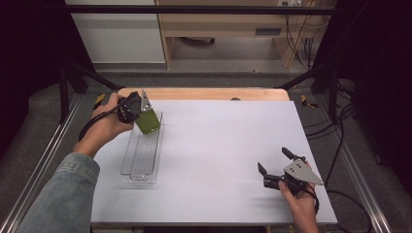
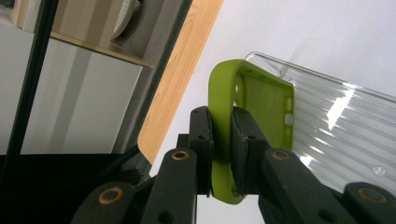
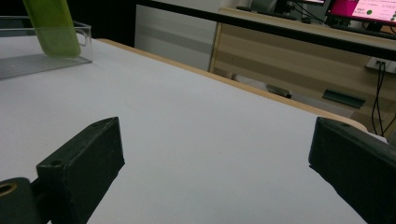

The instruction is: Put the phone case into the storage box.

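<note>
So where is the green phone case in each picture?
High view: the green phone case is upper left, held by the left gripper over the far end of the clear tray.
Left gripper view: centre, its edge pinched between the black jaws.
Right gripper view: top left corner, standing tilted in the tray.
Shared landmark: the clear tray.

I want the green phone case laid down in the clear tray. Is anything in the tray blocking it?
Nothing visible does. The left gripper holds the green phone case over the far end of the clear tray, whose ribbed floor looks bare.
</note>
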